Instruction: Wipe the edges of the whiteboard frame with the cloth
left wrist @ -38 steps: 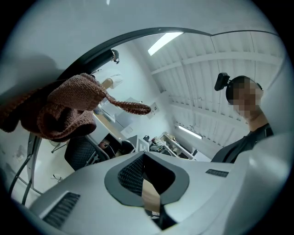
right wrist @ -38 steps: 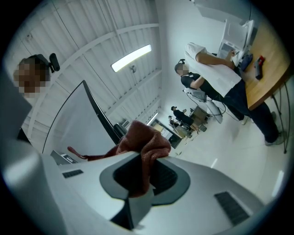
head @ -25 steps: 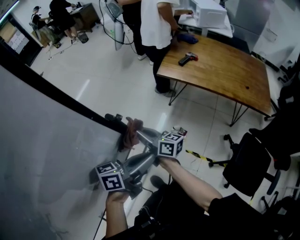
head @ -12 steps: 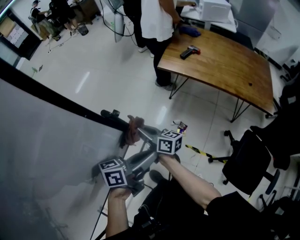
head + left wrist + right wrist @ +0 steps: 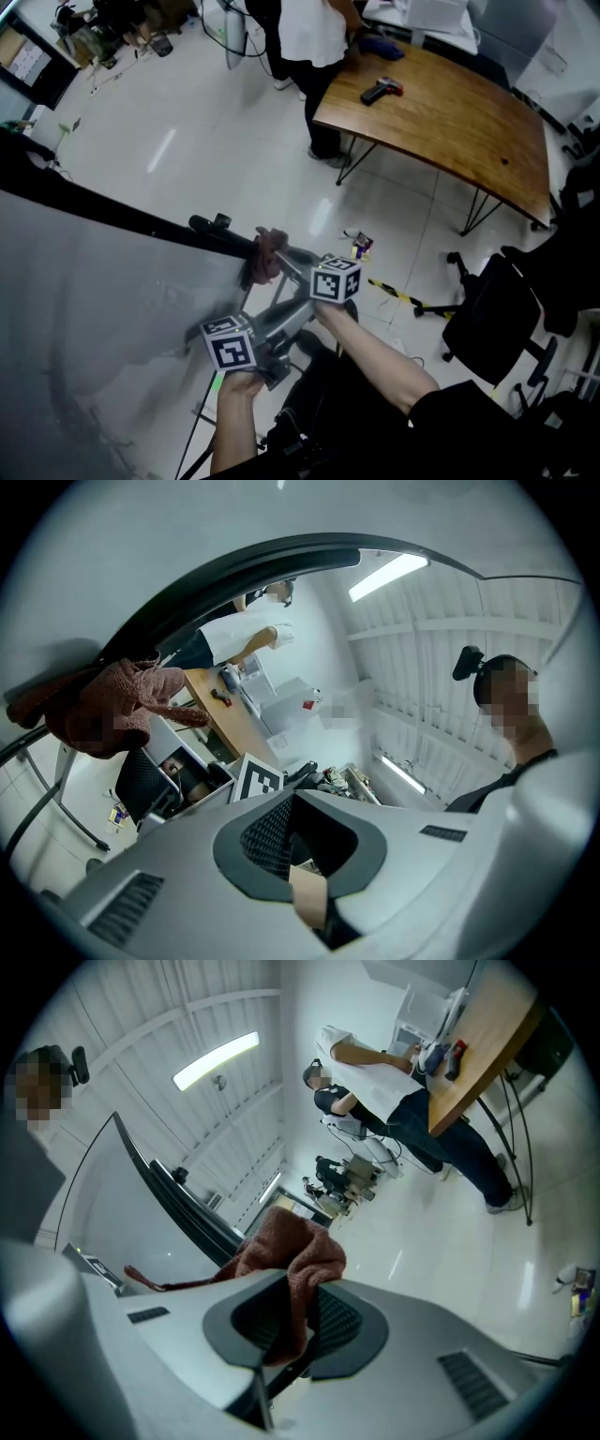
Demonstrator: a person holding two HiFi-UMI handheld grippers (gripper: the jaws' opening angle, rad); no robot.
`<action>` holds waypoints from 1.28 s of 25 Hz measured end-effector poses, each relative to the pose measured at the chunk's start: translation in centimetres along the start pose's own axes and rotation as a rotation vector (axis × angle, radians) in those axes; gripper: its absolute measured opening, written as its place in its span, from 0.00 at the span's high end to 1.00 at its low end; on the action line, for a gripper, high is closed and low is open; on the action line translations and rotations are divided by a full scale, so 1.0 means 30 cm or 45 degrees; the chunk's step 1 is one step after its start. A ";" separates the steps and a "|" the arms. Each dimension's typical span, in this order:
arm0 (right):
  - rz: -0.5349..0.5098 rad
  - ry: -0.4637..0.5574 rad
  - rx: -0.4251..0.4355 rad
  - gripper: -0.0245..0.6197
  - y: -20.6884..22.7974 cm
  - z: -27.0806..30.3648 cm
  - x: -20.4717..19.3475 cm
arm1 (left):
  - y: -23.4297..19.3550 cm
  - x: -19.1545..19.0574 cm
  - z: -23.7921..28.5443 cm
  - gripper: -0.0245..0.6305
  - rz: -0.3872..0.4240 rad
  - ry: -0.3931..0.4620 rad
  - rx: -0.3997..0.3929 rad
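Cloth (image 5: 266, 247) on whiteboard frame (image 5: 141, 217), clamped in right gripper (image 5: 292, 1321) jaws, left gripper (image 5: 305, 853) jaws together

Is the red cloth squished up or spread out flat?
Squished up. The cloth is a crumpled wad pinched in the right gripper, bunched against the whiteboard's black frame.
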State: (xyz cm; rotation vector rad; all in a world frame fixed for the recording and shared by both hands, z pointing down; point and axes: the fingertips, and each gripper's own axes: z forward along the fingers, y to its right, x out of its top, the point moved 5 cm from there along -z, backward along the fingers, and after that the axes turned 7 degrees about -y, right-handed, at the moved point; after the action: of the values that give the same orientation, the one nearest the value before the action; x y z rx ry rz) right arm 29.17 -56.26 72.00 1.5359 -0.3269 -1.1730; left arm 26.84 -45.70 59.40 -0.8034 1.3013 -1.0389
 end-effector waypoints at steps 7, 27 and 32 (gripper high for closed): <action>0.026 -0.004 -0.025 0.87 0.047 0.004 -0.021 | -0.053 -0.017 0.009 0.98 -0.049 0.018 0.018; 0.439 0.122 -0.018 0.87 0.179 0.025 -0.137 | -0.140 -0.071 0.010 0.98 -0.126 0.005 0.075; 0.601 0.170 0.032 0.87 0.193 0.030 -0.164 | -0.148 -0.075 0.005 0.98 -0.137 0.008 0.080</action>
State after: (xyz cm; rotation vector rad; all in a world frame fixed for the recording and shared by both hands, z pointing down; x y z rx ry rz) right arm 28.32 -55.16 79.51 1.4464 -0.5794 -0.6957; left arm 26.41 -45.20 64.33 -0.8304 1.2355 -1.1625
